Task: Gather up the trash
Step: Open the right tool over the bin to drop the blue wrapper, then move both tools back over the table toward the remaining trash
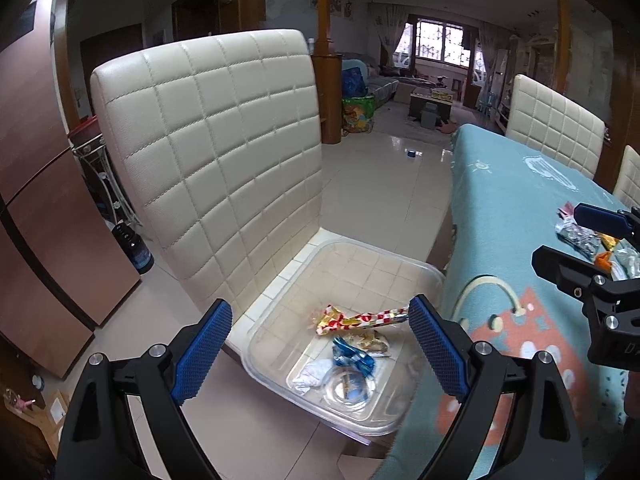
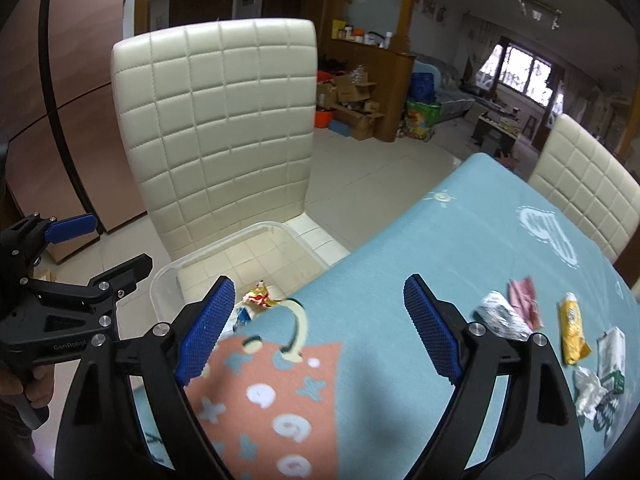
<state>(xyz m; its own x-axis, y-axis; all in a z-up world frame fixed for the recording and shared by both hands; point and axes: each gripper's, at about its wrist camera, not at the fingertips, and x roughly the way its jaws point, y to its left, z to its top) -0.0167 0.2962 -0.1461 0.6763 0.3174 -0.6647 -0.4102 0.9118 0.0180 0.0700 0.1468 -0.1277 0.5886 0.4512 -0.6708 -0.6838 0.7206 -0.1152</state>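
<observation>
both grippers' fingers spread and empty, left gripper (image 1: 320,344) over clear plastic bin (image 1: 424,276) of wrappers, right gripper (image 2: 320,320) above teal-clothed desk (image 2: 460,240)

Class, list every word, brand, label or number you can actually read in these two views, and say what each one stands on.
"GenRobot": on the body of the left gripper, seen in the right wrist view.
"D": one letter, cut off at the frame edge, on the body of the right gripper, in the left wrist view.
Printing on the wrappers on the table: too small and blurred to read.
</observation>
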